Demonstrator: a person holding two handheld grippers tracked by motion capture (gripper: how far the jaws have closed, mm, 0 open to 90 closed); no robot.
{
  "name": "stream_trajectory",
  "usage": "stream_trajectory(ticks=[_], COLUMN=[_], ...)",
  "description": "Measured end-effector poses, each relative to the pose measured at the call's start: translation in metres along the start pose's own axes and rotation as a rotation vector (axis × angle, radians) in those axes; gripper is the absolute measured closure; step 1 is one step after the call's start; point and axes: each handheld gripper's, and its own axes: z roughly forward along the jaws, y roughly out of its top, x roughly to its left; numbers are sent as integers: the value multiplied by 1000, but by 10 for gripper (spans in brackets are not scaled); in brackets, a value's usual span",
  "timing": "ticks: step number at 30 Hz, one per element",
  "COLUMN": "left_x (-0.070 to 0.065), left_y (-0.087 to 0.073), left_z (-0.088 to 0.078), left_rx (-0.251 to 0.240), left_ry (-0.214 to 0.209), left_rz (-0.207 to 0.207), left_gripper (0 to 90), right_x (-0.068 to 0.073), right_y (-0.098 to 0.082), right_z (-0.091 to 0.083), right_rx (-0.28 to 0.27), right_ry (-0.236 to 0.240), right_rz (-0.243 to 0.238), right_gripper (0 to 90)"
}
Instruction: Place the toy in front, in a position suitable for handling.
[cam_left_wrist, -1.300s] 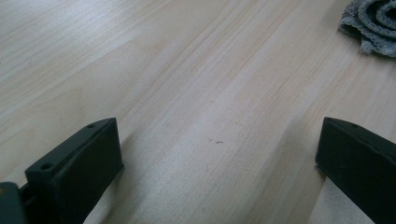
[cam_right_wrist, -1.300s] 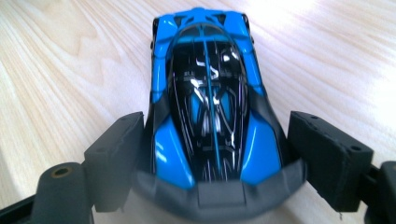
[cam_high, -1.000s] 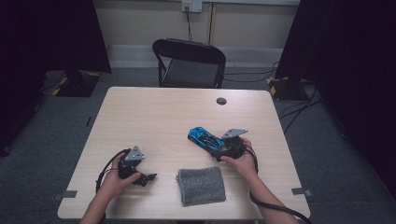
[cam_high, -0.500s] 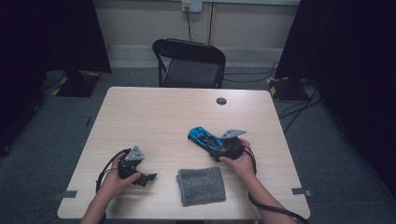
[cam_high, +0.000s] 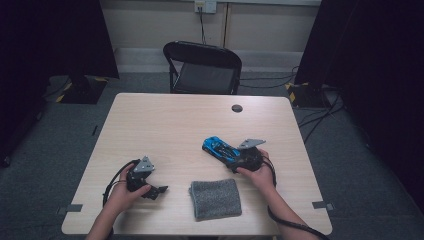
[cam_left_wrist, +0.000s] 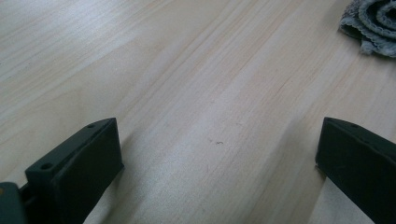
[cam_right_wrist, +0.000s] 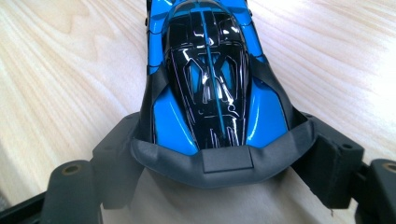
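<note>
A blue and black toy car (cam_high: 222, 149) lies on the wooden table (cam_high: 175, 125), right of the middle. My right gripper (cam_high: 239, 159) sits at its rear end. In the right gripper view the car (cam_right_wrist: 205, 79) points away from me, its grey rear wing wedged between the two jaws, which touch it on both sides. These jaws have just been closing on the car. My left gripper (cam_high: 159, 190) rests near the front left of the table, open over bare wood (cam_left_wrist: 217, 154). A folded grey cloth (cam_high: 216, 198) lies between the two hands.
The corner of the grey cloth (cam_left_wrist: 373, 23) shows at the upper right of the left gripper view. A small black round disc (cam_high: 237, 108) sits near the table's far edge. A black folding chair (cam_high: 205, 67) stands behind the table.
</note>
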Motion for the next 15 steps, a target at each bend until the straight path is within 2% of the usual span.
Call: stream_trajectory(ticks=[9, 13, 14, 15], left_x=[-3, -7, -9, -10], left_y=[0, 2, 4, 5], left_z=[0, -1, -1, -2], left_rx=[-2, 16, 17, 19], left_ry=[15, 15, 4, -4], left_rz=[-16, -13, -7, 0], left_gripper=[0, 2, 17, 72], right_x=[-1, -1, -1, -1], right_y=[0, 0, 0, 0], right_z=[0, 0, 0, 0], right_rx=[2, 2, 2, 2], right_ry=[1, 1, 1, 1], right_rz=[-13, -14, -14, -14], right_gripper=[242, 242, 242, 242])
